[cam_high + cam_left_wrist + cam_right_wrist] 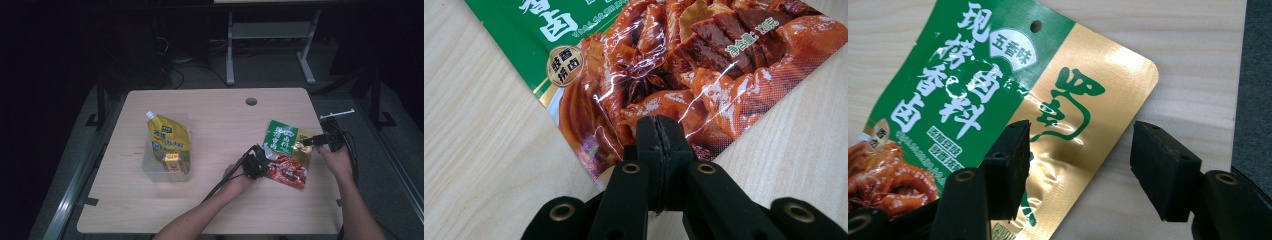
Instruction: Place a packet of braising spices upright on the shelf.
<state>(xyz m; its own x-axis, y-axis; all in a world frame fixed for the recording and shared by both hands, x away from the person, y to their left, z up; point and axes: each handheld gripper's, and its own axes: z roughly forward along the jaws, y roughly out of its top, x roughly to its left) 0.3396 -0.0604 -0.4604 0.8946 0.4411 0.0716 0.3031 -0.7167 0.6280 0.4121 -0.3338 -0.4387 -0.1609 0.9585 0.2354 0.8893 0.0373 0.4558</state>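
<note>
Dark bkgd; L tool [659, 131] pinches packet [664, 65], text cut off.

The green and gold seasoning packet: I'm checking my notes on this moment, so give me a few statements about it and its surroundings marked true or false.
1. The left gripper has its jaws shut on the seasoning packet. True.
2. The right gripper is clamped on the packet. False: its jaws stand open, one over the gold corner, one over bare table.
3. The packet lies flat in the clear plastic bin. False: it lies on the table, right of the bin.
4. The yellow spouted pouch sits in the bin. True.
5. A small yellow box sits in front of the pouch. True.
</note>
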